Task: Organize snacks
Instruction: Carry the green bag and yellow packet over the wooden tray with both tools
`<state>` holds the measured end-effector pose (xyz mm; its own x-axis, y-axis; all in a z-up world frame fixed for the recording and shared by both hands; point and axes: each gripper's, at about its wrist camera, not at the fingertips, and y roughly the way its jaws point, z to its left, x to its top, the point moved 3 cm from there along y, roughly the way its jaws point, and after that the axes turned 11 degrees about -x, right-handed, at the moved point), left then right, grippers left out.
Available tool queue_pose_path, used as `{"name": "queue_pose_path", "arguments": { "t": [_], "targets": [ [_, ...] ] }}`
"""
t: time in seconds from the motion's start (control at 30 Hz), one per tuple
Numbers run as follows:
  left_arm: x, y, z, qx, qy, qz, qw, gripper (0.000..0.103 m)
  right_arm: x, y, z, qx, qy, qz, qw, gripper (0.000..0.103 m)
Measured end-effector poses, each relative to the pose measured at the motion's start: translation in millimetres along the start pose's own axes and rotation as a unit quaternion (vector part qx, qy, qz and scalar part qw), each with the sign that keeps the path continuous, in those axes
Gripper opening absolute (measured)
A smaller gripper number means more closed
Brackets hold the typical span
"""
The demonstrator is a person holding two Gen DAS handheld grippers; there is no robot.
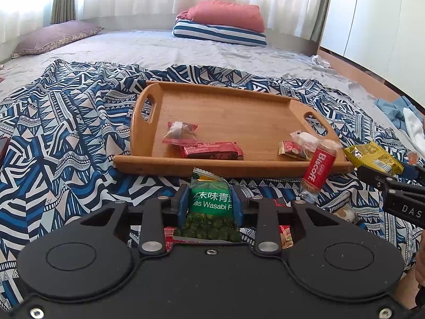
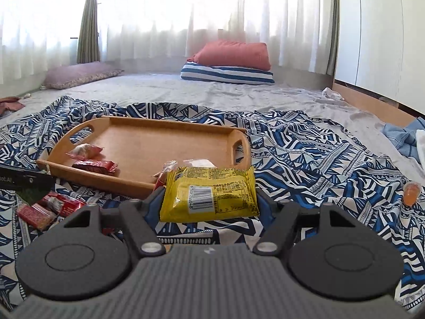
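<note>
Left claw clamps green wasabi-pea packet between its blue pads. Right claw grips yellow packet. Wooden tray at 12 o'clock, holding red bar; Biscoff packet leans on its rim at 2 o'clock.

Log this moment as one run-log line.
left gripper: shut on green wasabi pea packet | right gripper: shut on yellow snack packet | wooden tray: several snacks inside | Biscoff packet: leaning on tray edge
</note>
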<state>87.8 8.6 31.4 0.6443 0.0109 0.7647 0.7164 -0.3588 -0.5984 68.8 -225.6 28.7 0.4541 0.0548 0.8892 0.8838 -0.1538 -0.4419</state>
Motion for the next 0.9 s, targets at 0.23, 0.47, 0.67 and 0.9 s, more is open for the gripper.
{"name": "queue_pose_path", "arguments": {
  "t": [0.23,0.47,0.67,0.9],
  "targets": [
    [6,-1,3,-0.002,-0.002,-0.005,1.0000,0.032,7,-2,4,0.002,-0.003,-0.009,1.000,0.071],
    [27,4,4,-0.003,-0.001,-0.016,0.9999,0.032,13,13,2,0.000,0.007,0.009,1.000,0.071],
    [53,13,5,-0.003,0.004,-0.025,0.9997,0.032,27,29,3,0.002,0.015,0.015,1.000,0.071],
    [84,31,12,-0.008,-0.004,-0.023,0.9997,0.032,49,54,4,0.008,0.023,0.028,0.999,0.071]
  ]
}}
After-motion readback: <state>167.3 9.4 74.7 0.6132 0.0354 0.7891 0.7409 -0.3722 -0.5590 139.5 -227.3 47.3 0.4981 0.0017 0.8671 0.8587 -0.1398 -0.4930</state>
